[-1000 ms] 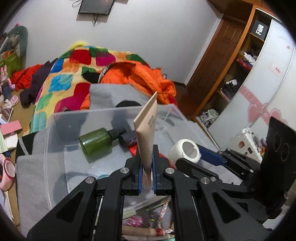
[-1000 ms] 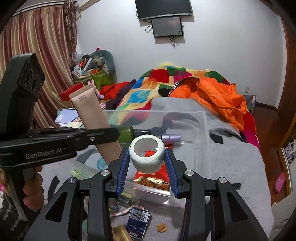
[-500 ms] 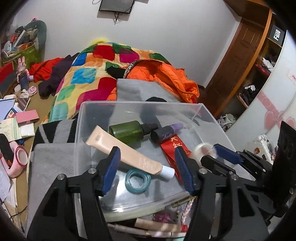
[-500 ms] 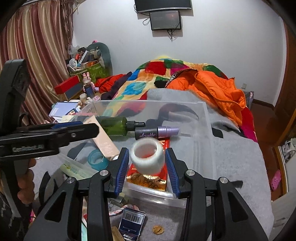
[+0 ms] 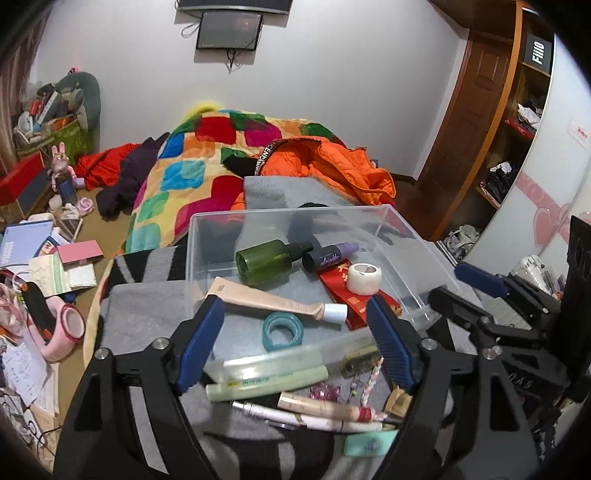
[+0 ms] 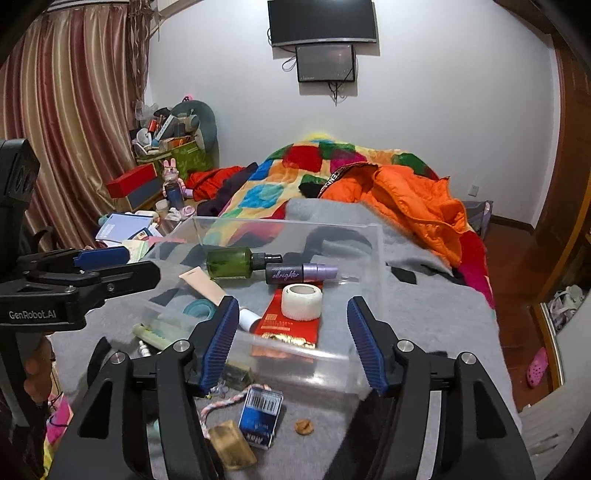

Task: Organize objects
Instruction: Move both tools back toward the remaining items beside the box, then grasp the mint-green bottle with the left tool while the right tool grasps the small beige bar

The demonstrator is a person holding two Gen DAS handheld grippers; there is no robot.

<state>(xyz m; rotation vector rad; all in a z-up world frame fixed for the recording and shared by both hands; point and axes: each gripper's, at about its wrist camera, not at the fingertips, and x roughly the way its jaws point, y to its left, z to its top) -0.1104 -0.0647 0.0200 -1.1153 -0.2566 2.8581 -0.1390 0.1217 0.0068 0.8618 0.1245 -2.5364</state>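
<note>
Home bedroom: quilted bed (image 5: 207, 162), wardrobe (image 5: 517, 122), wall television (image 6: 322, 22)

Frame: left hand-held gripper (image 5: 295, 347) and right hand-held gripper (image 6: 290, 341), black angular plastic arms
Pads: ribbed blue strips on the inner faces
Screws: round silver heads at the joints
Marking: white "GenRobot.AI" lettering, left edge of right view

I face a white wall (image 6: 443, 110) with a curved TV (image 6: 322, 22) and a smaller dark screen (image 6: 325, 62) hung just under it, cables dangling below. Striped red-and-gold curtains (image 6: 74, 110) hang at my left. A bed before me carries a patchwork quilt (image 5: 192, 162), an orange jacket (image 6: 413, 206) and a grey blanket (image 6: 424, 295). A green box (image 6: 181, 157) of clutter sits in the far corner. At my right are a brown wooden door (image 5: 476, 107), open shelves (image 5: 517, 122) and dark wood floor (image 6: 513, 251).
</note>
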